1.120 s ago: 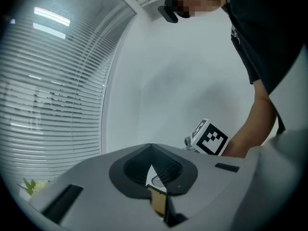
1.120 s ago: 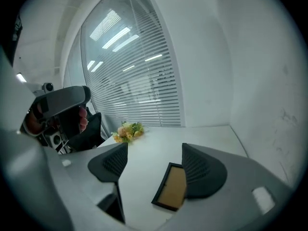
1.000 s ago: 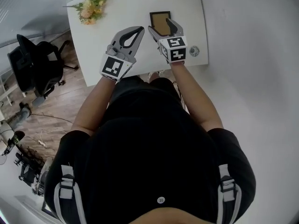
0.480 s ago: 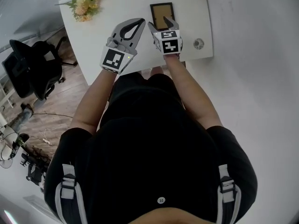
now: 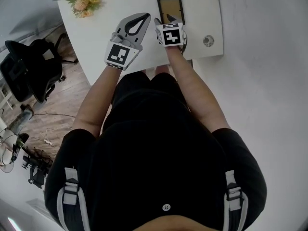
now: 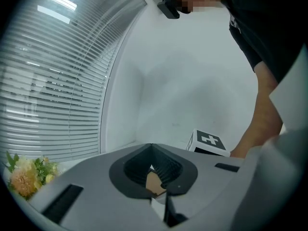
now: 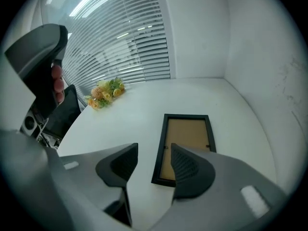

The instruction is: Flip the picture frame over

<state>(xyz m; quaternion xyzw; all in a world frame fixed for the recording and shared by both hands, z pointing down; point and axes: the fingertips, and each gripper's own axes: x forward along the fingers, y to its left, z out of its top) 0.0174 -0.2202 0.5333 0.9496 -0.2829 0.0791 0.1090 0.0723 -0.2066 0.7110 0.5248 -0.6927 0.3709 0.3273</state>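
1. Wears a black short-sleeved shirt (image 5: 159, 143), forearms bare.
2. Wears grey straps (image 5: 69, 189) with black buckles over both shoulders, and a small pale round stud (image 5: 166, 206) on the shirt front.
3. Left gripper (image 5: 146, 17): light grey moulded shell with curved jaws, lined inside with black ribbed pads (image 6: 168, 169).
4. Right gripper (image 5: 166, 20): same grey shell and black ribbed lining, with slim dark slots in the housing.
5. Bears a white cube (image 5: 119, 56) on each gripper, printed with black square markers; shows a white cross on one face of the right one.
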